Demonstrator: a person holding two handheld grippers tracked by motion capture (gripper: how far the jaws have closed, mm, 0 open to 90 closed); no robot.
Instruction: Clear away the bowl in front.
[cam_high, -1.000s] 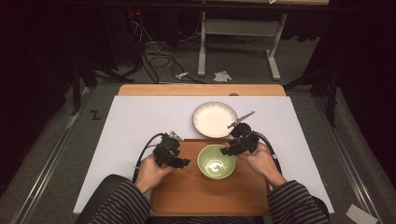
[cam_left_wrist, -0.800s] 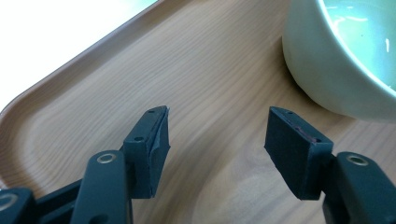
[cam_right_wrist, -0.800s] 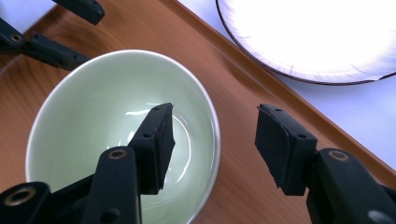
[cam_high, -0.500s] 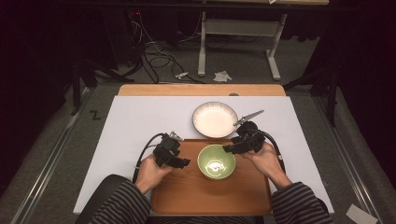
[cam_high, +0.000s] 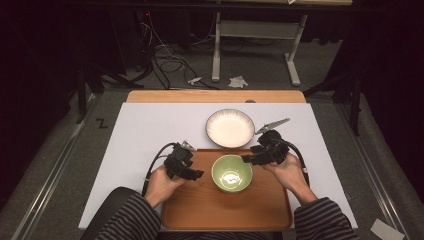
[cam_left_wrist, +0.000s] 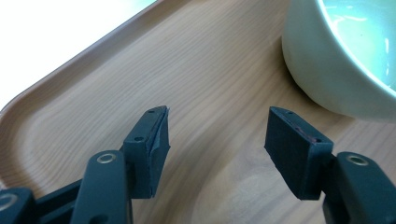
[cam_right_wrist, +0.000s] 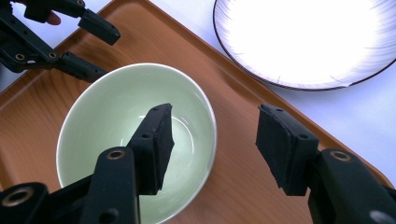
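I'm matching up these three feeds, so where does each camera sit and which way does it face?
High view: above the person's side, looking forward and down at the tray; forearms, left gripper, right gripper show.
Left gripper view: rides the left gripper, facing tray wood beside the green bowl.
Right gripper view: rides the right gripper, straddling the bowl's rim, white plate beyond.
All share bowl and tray.

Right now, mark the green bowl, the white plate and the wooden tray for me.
green bowl (cam_high: 231, 172), high view, on its inner bottom.
white plate (cam_high: 230, 128), high view, on the middle of its face.
wooden tray (cam_high: 225, 212), high view, on bare wood near its front edge.
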